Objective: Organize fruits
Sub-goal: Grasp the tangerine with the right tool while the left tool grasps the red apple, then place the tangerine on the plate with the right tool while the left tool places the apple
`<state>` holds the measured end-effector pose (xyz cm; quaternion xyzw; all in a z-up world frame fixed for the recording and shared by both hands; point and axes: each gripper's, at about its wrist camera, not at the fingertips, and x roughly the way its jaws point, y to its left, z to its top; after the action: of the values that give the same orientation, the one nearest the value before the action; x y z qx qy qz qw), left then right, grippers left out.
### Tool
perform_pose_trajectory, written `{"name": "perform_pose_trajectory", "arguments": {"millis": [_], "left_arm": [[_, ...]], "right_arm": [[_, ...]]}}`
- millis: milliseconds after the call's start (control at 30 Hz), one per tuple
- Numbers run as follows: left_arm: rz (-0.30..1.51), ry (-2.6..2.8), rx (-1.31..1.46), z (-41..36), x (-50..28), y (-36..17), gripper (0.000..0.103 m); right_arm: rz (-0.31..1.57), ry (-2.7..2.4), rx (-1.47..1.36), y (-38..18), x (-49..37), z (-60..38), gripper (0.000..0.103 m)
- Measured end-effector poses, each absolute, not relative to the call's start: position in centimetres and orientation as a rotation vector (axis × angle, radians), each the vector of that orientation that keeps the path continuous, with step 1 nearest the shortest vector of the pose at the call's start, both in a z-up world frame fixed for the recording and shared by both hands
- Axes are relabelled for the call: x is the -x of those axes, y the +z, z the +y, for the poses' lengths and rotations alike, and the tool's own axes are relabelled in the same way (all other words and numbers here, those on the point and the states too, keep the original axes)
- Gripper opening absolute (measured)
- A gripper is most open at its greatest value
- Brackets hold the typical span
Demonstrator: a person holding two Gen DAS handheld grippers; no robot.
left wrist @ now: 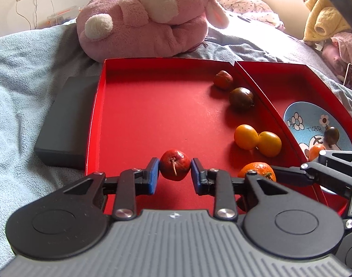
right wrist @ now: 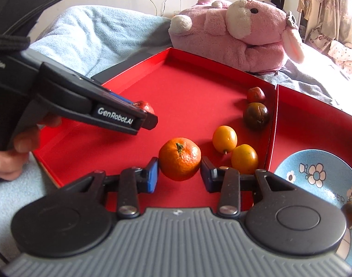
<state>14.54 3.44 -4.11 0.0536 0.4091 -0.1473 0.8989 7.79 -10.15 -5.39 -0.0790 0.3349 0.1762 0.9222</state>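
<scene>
My left gripper (left wrist: 174, 173) is shut on a small red fruit (left wrist: 175, 166) with a stem, just above the floor of the left red tray (left wrist: 152, 115). The right wrist view shows my right gripper (right wrist: 179, 173) shut on a mandarin (right wrist: 179, 159), low over the same tray. Along that tray's right wall lie two yellow fruits (left wrist: 246, 137), a dark brown fruit (left wrist: 241, 99) and a wrinkled red fruit (left wrist: 223, 80). The right red tray (left wrist: 280, 80) holds a blue flowered plate (left wrist: 303, 120) with a dark fruit (left wrist: 331, 135) and an orange fruit (left wrist: 316, 151) on it.
Both trays rest on a light blue blanket (left wrist: 25, 80) on a bed. A big pink plush toy (left wrist: 152, 23) lies right behind them. A dark grey box (left wrist: 67, 124) sits against the left tray's left side. A person's hand (right wrist: 14, 147) holds the left gripper.
</scene>
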Motion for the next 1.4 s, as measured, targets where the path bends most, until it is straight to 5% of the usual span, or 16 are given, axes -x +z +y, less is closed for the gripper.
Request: {"name": "perform_pose_trajectory", "arguments": {"millis": [1400], "left_arm": [[0.759, -0.234, -0.17, 2.0, -9.7, -2.4, 0.035]], "right_arm": [[0.469, 0.209, 0.015, -4.0, 1.2, -14.9, 0.042]]}}
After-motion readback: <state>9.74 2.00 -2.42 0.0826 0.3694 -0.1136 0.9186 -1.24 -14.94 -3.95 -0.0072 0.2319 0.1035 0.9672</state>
